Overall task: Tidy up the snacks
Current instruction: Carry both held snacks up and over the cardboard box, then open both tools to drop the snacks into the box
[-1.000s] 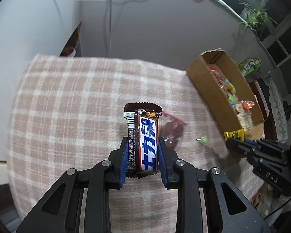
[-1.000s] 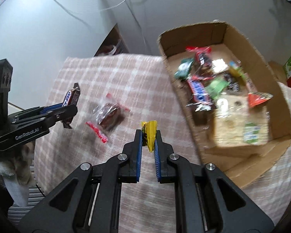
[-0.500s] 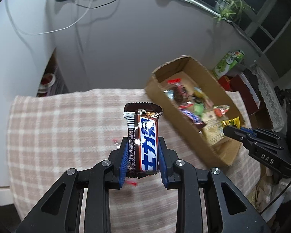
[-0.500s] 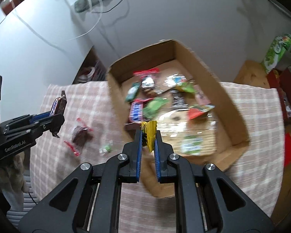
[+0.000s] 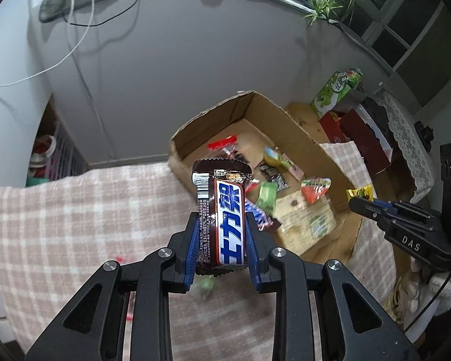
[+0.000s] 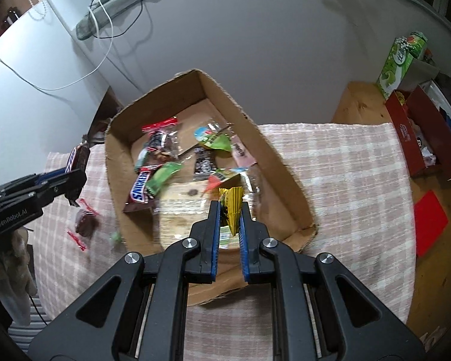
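two views, our notes from largest to smallest:
surface: we see a pink-and-white checked cloth [image 6: 345,162] over it, carrying the box and a few loose snacks.
cardboard box: open-topped cardboard box [image 6: 281,165] on the cloth, pushed near the wall side; inside lie mixed snacks, among them a snickers bar [image 6: 139,191], a green packet [image 6: 162,177] touching it, and a clear bag with a red strip [image 6: 159,140] toward the far wall.
left gripper: our left gripper [image 5: 222,237] hangs above the cloth just beside the box's near-left wall; its blue-padded fingers [image 5: 194,240] are clamped on the sides of the chocolate bar.
right gripper: our right gripper [image 6: 229,224] sits over the near half of the box; its fingers [image 6: 215,234] are nearly together, pinching the yellow candy.
chocolate bar: brown wrapper with a white-and-blue label [image 5: 222,207], upright between the left fingers, its top end sticking well past them.
loose dark snack: a clear packet with red ends [image 6: 85,224] lies on the cloth left of the box.
yellow candy: small yellow wrapper [image 6: 232,204] standing up out of the right fingers, above the box's contents.
green sweet: a small blurred green piece [image 6: 116,236] on the cloth, just beside the box's left wall.
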Available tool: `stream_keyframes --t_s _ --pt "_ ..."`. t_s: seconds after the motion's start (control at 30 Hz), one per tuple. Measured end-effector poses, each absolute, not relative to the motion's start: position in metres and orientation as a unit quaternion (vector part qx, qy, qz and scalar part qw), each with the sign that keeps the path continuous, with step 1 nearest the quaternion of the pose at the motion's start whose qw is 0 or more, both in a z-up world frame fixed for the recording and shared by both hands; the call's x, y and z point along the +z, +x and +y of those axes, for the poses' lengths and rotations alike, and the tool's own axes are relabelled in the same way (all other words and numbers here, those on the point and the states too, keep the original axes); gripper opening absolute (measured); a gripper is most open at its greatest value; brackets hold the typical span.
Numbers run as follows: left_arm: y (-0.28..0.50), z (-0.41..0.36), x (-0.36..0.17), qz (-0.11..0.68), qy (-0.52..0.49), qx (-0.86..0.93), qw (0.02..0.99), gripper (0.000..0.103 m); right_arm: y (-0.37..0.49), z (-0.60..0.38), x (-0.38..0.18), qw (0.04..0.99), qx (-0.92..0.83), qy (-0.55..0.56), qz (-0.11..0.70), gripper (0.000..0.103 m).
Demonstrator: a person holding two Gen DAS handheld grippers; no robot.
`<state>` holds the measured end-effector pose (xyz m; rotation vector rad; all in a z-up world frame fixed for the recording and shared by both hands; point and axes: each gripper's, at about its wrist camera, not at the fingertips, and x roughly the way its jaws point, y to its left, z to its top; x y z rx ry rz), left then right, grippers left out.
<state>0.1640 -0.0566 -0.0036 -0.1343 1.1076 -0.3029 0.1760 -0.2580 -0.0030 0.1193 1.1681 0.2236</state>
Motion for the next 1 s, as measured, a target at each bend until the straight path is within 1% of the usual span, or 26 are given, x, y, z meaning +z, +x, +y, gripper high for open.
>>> stream_keyframes --t_s 0.33,0.67,0.73,0.77,0.8,0.83,0.87,1.0 --pt "0.176 -0.086 -0.012 0.531 -0.051 -0.154 0.832 0.026 0.181 -0.260 -0.013 0.822 0.103 0.048 0.559 0.012" --pt "0.181 -0.099 -0.013 0.530 -0.038 -0.158 0.832 0.026 0.181 -0.259 -0.015 0.822 0.102 0.044 0.559 0.012" --pt "0.181 -0.101 -0.012 0.529 -0.036 -0.158 0.833 0.026 0.179 -0.258 -0.014 0.822 0.100 0.042 0.559 0.013" --pt "0.181 -0.101 -0.012 0.529 -0.037 -0.156 0.833 0.026 0.179 -0.259 -0.013 0.823 0.098 0.041 0.558 0.021" --pt "0.181 -0.101 -0.012 0.530 -0.038 -0.155 0.833 0.026 0.178 -0.259 -0.012 0.824 0.096 0.041 0.557 0.033" --pt "0.181 -0.101 -0.012 0.532 -0.039 -0.155 0.832 0.026 0.178 -0.259 -0.011 0.825 0.095 0.040 0.555 0.039" --pt "0.182 -0.101 -0.012 0.533 -0.038 -0.155 0.831 0.027 0.177 -0.259 -0.010 0.827 0.095 0.039 0.553 0.048" --pt "0.181 -0.103 -0.009 0.529 -0.031 -0.156 0.834 0.028 0.175 -0.257 -0.005 0.827 0.098 0.035 0.552 0.048"
